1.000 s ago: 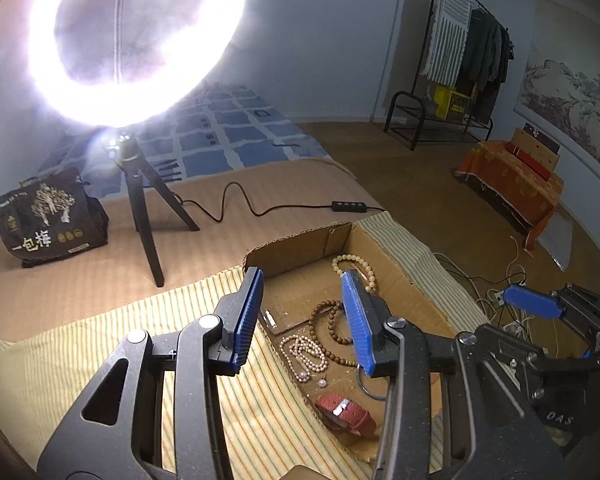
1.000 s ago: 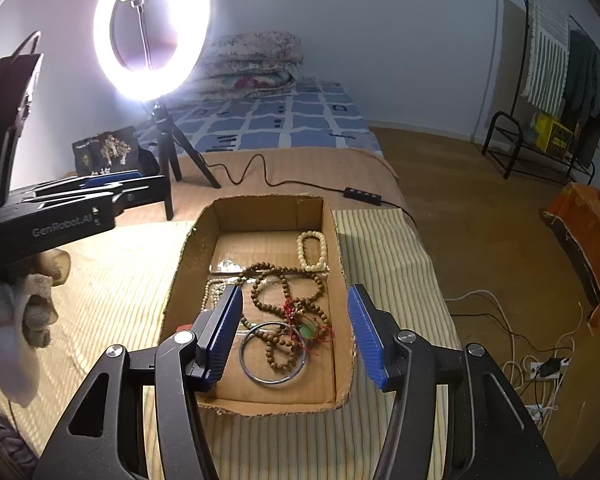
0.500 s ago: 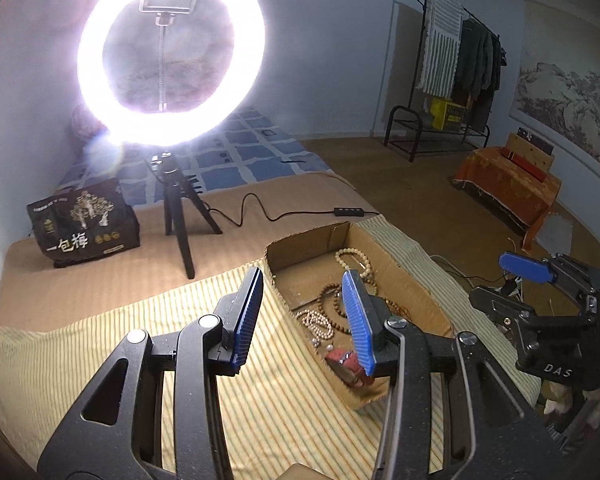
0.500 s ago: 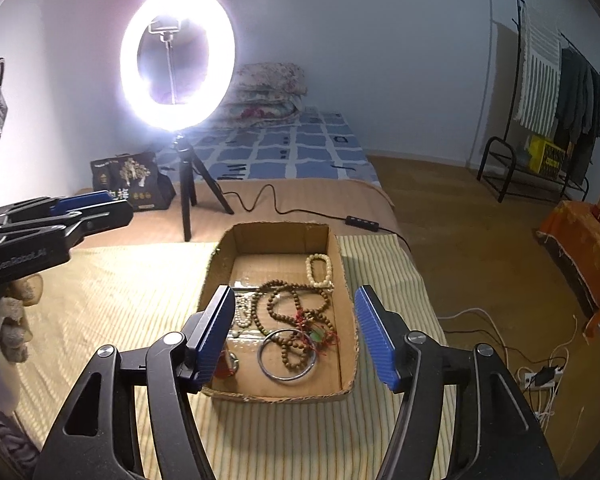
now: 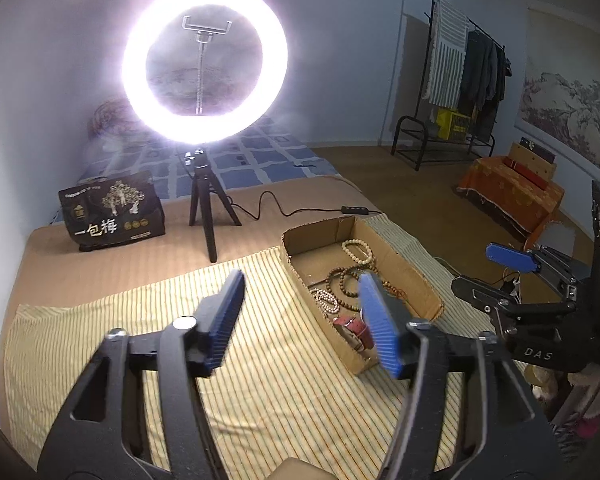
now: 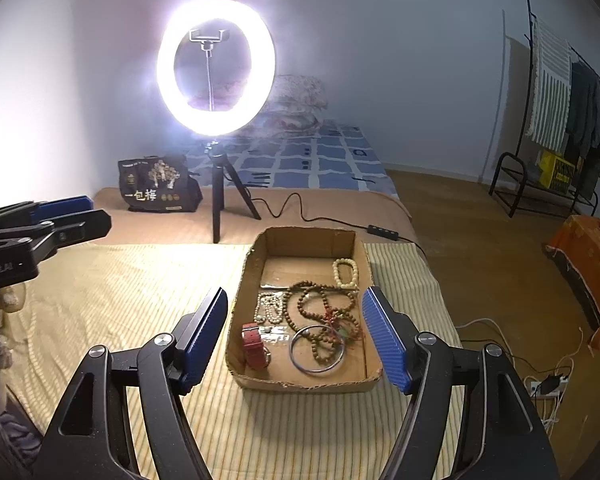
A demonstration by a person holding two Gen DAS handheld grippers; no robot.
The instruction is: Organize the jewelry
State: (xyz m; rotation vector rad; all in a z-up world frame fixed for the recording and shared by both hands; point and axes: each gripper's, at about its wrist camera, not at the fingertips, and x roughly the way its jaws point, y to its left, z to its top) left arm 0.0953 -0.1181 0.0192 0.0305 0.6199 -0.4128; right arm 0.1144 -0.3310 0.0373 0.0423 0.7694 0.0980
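Observation:
A shallow cardboard box (image 6: 247, 280) (image 5: 412, 276) lies on a yellow striped cloth (image 6: 112, 292). Inside lie a red watch (image 6: 254, 345) (image 5: 354, 326), a silver bangle (image 6: 317, 350), brown bead strands (image 6: 320, 308), white pearl beads (image 6: 268, 307) and a cream bead bracelet (image 6: 345, 273). My right gripper (image 6: 296, 338) hovers above the box's near end, its jaws opening, nothing between them. My left gripper (image 5: 300, 316) hangs over the cloth left of the box, jaws opening and empty. Each gripper appears at the edge of the other's view, the left gripper (image 6: 56, 220) and the right gripper (image 5: 508, 268).
A lit ring light (image 6: 216, 68) on a black tripod (image 6: 220, 196) stands behind the box, its cable (image 6: 300, 208) running right. A dark printed bag (image 6: 156, 186) sits to the left. A blue patterned mattress (image 6: 312, 160), a clothes rack (image 6: 556, 120) and floor cables (image 6: 548, 384) lie beyond.
Both grippers have pulled back and risen from the box, which looks smaller and farther. Both pairs of jaws stand wider. The left gripper has shifted left, off the box and over the cloth.

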